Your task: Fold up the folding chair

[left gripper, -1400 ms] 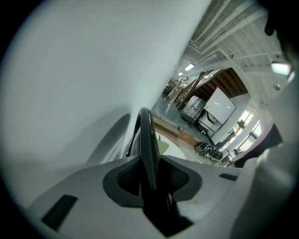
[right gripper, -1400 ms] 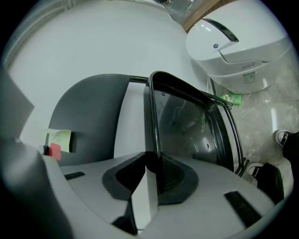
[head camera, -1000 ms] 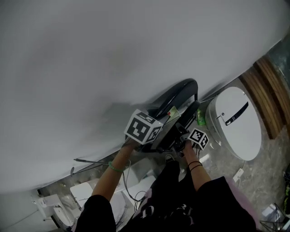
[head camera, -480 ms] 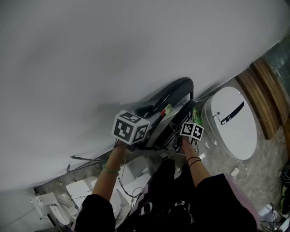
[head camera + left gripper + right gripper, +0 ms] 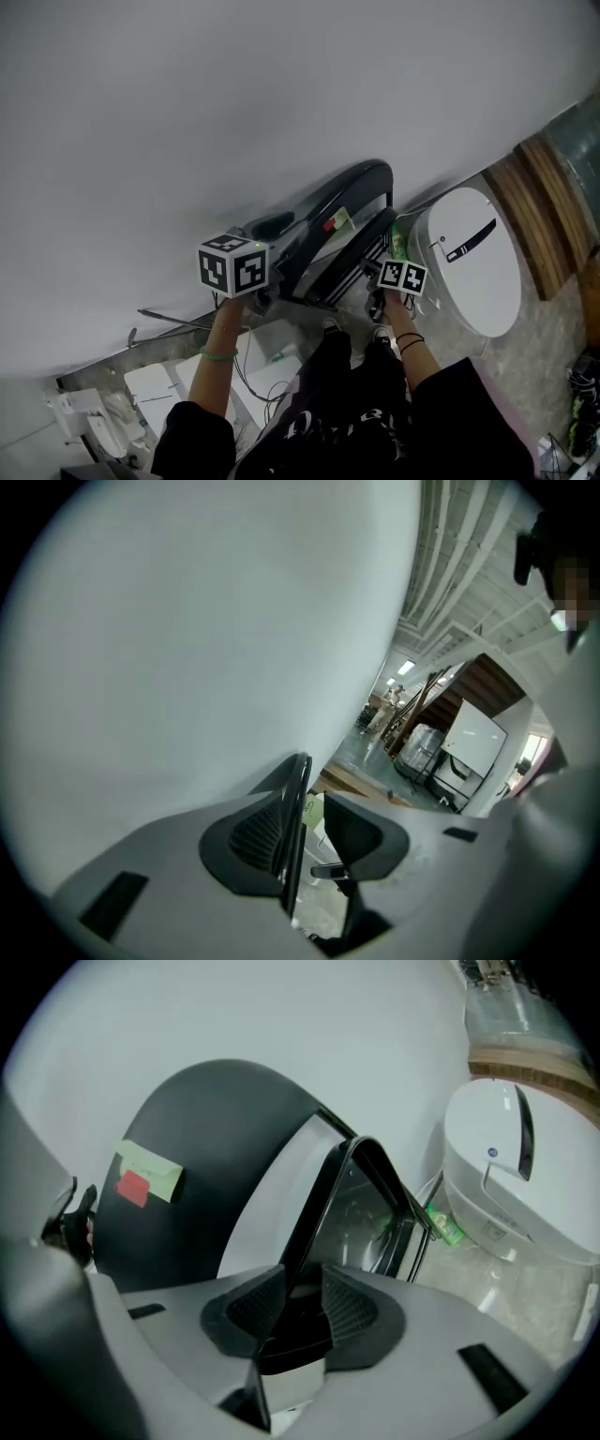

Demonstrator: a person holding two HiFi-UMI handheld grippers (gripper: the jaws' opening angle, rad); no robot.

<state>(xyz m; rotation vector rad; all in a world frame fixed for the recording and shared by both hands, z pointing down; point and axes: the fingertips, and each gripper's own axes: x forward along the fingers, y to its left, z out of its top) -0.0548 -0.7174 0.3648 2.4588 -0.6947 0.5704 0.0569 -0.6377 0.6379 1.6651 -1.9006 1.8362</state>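
Note:
The black folding chair (image 5: 349, 192) stands nearly flat against the white wall (image 5: 187, 122), a green and red sticky note (image 5: 333, 223) on its back. My left gripper (image 5: 269, 292) is at its left side. In the left gripper view the thin chair edge (image 5: 298, 799) runs along one pad of my left gripper (image 5: 309, 841), and the other pad stands apart; these jaws have just been opening. My right gripper (image 5: 373, 283) is at the chair's right side. There the chair's black frame bar (image 5: 314, 1232) lies between the pads of my right gripper (image 5: 300, 1321), whose jaws have just been opening.
A white round-lidded appliance (image 5: 469, 258) stands on the floor right of the chair, with a wooden panel (image 5: 539, 202) behind it. A green label (image 5: 442, 1225) lies by the chair's foot. White boxes (image 5: 178, 384) and cables sit at lower left. The person's legs are below.
My left gripper has slid left and rolled, away from the chair's middle. The right gripper has rolled and shifted slightly up. The chair sits flatter against the wall.

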